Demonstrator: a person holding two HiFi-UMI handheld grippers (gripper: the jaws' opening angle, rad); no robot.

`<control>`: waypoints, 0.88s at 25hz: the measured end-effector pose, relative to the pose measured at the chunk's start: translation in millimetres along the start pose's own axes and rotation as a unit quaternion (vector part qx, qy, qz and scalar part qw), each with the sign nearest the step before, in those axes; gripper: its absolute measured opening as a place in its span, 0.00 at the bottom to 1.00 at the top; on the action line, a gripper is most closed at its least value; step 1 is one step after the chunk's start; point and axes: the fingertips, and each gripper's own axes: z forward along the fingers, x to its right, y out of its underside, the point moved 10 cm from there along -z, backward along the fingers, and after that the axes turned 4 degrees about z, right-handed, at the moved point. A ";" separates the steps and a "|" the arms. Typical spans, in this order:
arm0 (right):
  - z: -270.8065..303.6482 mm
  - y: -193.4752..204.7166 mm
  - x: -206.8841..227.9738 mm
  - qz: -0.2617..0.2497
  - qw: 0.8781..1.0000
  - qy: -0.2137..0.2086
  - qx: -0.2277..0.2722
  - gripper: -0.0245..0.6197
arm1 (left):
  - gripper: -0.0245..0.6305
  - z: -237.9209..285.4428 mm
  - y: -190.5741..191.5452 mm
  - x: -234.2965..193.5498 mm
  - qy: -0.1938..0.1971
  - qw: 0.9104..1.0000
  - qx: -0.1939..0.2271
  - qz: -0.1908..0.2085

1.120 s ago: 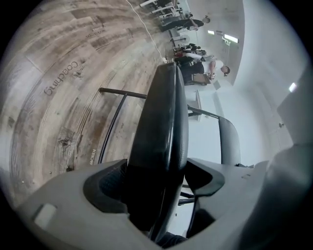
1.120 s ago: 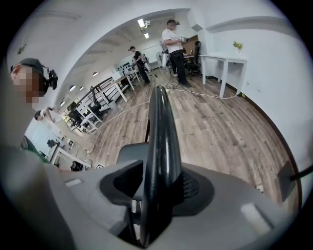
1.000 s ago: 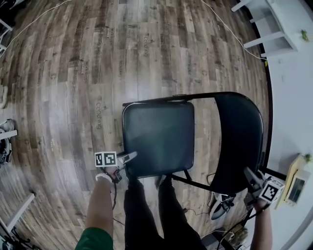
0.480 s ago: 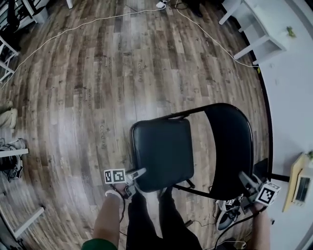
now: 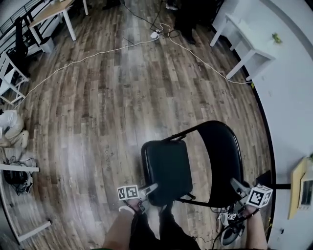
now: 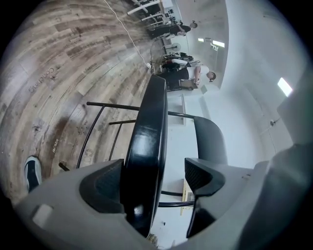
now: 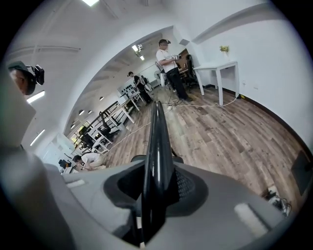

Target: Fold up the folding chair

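The black folding chair stands on the wood floor, its seat tipped up towards the backrest. My left gripper is at the seat's near left corner. In the left gripper view the seat's edge runs between the jaws of the left gripper, resting against the left pad, with a gap to the right pad. My right gripper is at the backrest's near edge. Its jaws have just been closing, and in the right gripper view the right gripper clamps the thin backrest panel.
The person's legs and a shoe are just behind the chair. White tables line the right wall. A white cable and a power strip cross the floor farther out. A desk stands at the far left. A person stands in the distance.
Both grippers have risen with the chair. The seat has swung up and looks narrower, closer to the backrest. The head view now takes in more of the floor beyond.
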 end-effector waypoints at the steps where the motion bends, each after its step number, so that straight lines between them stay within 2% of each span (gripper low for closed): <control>1: -3.5 -2.2 4.3 -0.002 1.000 0.007 0.001 0.21 | 0.62 3.8 2.3 9.0 -0.002 1.000 0.000 0.000; 4: -10.3 -6.3 16.7 0.001 1.000 0.020 0.004 0.20 | 0.62 13.8 7.7 28.9 -0.010 1.000 0.006 0.002; 7: -15.7 -10.7 24.6 -0.005 1.000 0.014 0.006 0.20 | 0.62 24.1 12.8 45.0 -0.017 1.000 0.017 0.010; 14: -35.3 -28.8 22.6 -0.011 1.000 0.026 0.007 0.20 | 0.62 58.3 26.6 105.3 -0.025 0.999 0.028 0.030; 22: -55.5 -47.3 27.1 -0.021 0.999 0.040 0.013 0.20 | 0.62 108.2 44.5 170.1 -0.099 0.994 0.038 0.041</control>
